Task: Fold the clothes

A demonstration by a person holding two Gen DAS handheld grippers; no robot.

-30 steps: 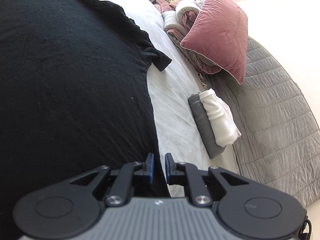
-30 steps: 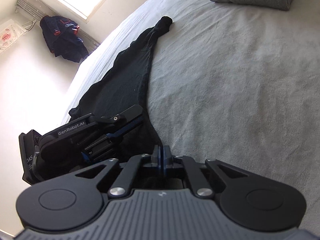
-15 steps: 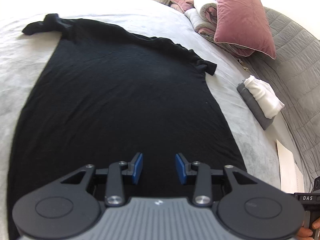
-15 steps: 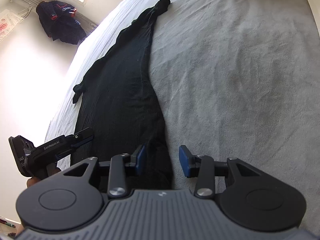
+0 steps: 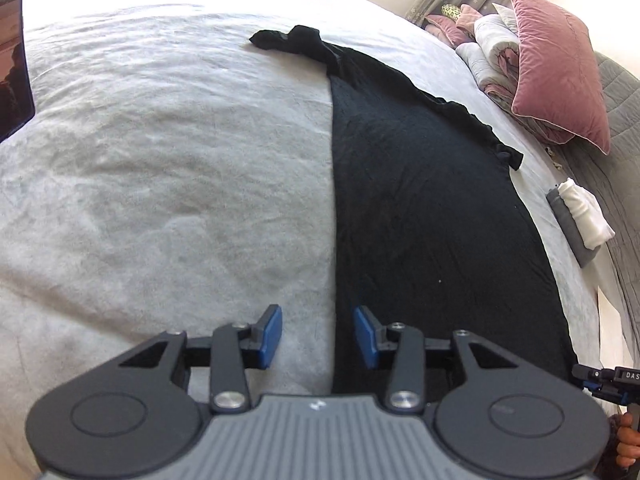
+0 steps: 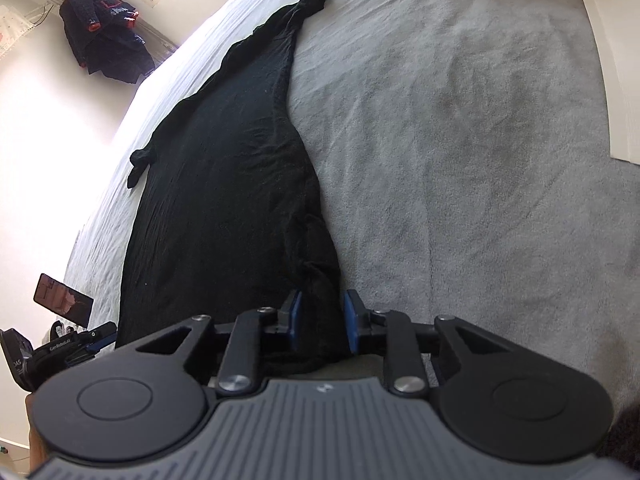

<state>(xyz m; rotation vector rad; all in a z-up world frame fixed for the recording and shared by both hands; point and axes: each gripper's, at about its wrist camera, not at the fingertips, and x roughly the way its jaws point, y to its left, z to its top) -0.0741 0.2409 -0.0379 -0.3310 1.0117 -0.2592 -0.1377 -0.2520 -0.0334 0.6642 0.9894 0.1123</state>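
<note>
I have the black garment lying flat and long on the grey bed, and I judge I am at the start of the next fold: taking hold of its near end. My left gripper hangs over the garment's left edge at the near end, one pad over the bed and the other over black cloth; its jaws are opening and nothing is pinched between them. My right gripper is at the near right corner, where the cloth is bunched into a ridge; its jaws are closing with that ridge between them, but I see the pads not yet pressing on it. The next move calls for the right to finish its pinch and the left to drop and close on its edge, both catching every layer, before lifting together and carrying the near end away toward the far end. Folded clothes sit well apart at the bed's right side.
</note>
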